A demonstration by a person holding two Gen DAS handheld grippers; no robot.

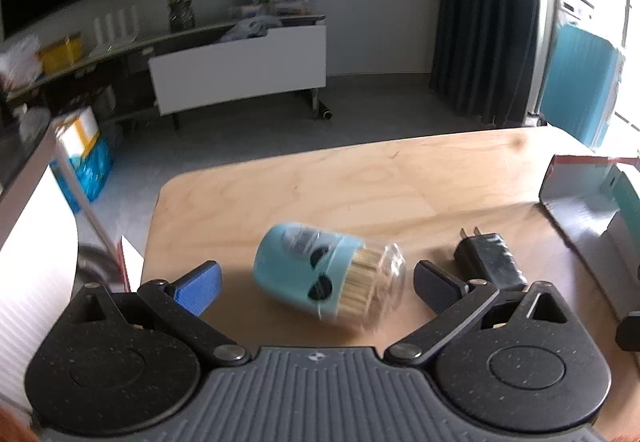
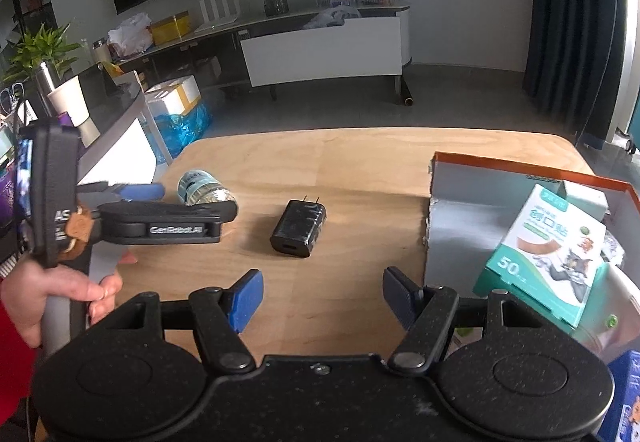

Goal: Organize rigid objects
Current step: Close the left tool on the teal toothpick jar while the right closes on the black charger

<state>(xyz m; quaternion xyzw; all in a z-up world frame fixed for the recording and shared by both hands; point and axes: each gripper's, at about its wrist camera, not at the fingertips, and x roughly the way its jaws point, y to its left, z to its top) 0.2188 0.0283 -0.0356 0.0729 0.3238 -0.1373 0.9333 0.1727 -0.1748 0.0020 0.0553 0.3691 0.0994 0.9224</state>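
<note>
The left claw stands spread as wide as it goes, and the blue toothpick jar lies on its side on the worktop squarely in the gap between the two pads, touching neither as far as the blurred left wrist view shows. The jar's long axis runs across the claw's opening, tilted: its blue body points toward the blue left pad, its clear cap toward the black right pad. So a squeeze would likely press on the two ends rather than the round sides, and I judge the claw may need to roll or come in further for a steady hold. The black charger lies flat just beyond and to the right of the left claw, and straight ahead of the right claw, prongs pointing away from it. The right claw is also spread, with nothing between its pads, and hangs short of the charger. The open box with the plaster carton sits just to the right claw's right, so the right hand is nearer both charger and box.
</note>
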